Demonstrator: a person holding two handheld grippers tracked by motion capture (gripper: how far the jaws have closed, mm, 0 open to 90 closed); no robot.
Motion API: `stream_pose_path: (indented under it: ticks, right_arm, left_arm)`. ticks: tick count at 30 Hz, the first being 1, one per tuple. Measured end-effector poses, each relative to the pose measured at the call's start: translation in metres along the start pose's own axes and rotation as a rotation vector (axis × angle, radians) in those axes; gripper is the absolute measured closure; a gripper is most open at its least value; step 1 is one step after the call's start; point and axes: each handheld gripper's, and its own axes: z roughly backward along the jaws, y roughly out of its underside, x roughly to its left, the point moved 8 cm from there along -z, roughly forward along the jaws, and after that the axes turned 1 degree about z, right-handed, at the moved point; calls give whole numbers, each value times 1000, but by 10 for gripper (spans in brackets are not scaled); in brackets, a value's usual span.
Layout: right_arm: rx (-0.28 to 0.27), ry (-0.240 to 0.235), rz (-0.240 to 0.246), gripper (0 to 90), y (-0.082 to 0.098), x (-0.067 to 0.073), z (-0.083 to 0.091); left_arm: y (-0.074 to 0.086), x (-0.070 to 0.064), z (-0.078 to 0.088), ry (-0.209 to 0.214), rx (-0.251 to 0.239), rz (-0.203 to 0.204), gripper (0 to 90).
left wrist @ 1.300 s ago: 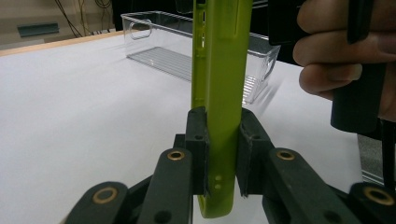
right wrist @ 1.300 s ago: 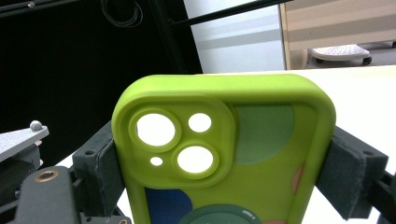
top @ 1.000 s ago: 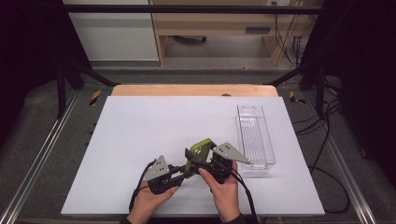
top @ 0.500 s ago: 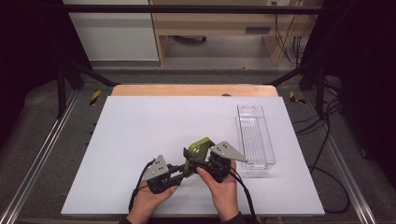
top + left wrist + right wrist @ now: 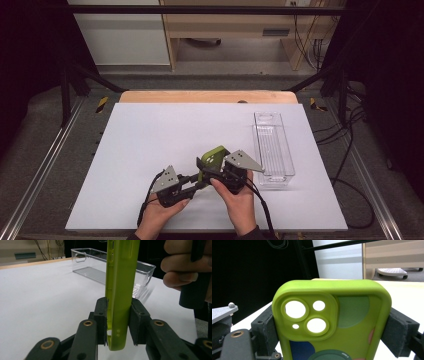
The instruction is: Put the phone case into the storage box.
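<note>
The green phone case (image 5: 214,156) stood near the surface's (image 5: 150,135) front edge, its long axis running toward one o'clock, camera cutout end farthest. The right hand-held gripper (image 5: 212,167) clamped its long sides. The left hand-held gripper (image 5: 196,181), jaws just opening, straddled its near end, pads close against both faces.

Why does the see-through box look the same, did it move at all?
No. The clear box lies in the same spot near the right edge of the white table as before, its far end just as close to the wooden strip.
</note>
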Motion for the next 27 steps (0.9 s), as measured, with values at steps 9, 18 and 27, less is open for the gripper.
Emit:
stream_pose_path:
  ticks: [9, 18, 27]
  right_arm:
    - [-7, 8, 2, 160, -3, -3, 3]
    - [-6, 14, 8, 160, -5, -5, 4]
    - [-7, 19, 10, 160, -6, -6, 5]
  left_arm:
    - [-3, 0, 1, -6, -12, -7, 588]
    - [-5, -1, -1, -10, -16, -29, 427]
    - [-8, 4, 1, -33, -28, -26, 254]
